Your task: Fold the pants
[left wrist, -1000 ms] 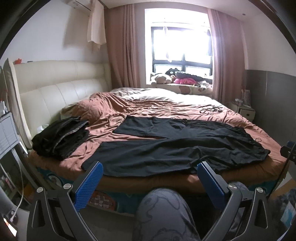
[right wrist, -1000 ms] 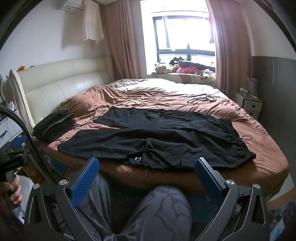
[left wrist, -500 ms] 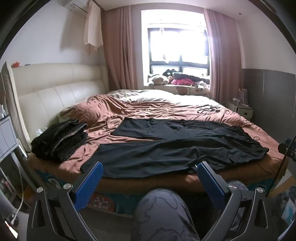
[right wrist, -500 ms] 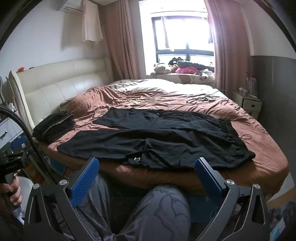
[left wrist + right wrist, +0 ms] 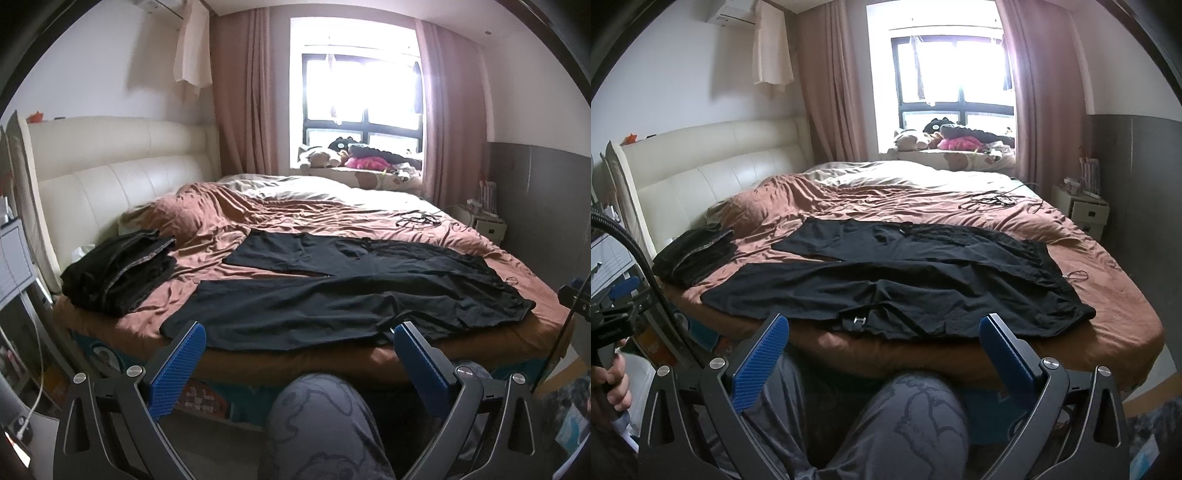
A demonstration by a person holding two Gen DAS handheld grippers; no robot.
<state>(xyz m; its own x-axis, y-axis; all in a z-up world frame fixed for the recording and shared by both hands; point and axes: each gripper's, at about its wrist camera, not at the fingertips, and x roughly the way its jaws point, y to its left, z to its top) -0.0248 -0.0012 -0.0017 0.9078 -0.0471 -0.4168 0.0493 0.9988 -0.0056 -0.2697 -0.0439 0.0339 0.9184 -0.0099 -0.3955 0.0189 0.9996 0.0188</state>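
Black pants (image 5: pixel 343 295) laid flat on bed (image 5: pixel 258 214), brown sheet — both legs spread apart toward headboard side, waist toward R edge. Stack of dark folded clothes (image 5: pixel 118 269) near headboard (image 5: pixel 110 177), apart from pants. L gripper (image 5: pixel 297 365) held back off bed edge, jaws wide, nothing held. R gripper (image 5: pixel 884 354) likewise — jaws wide, empty, above person's knee (image 5: pixel 916 413). Cables (image 5: pixel 993 201) on far side of bed.
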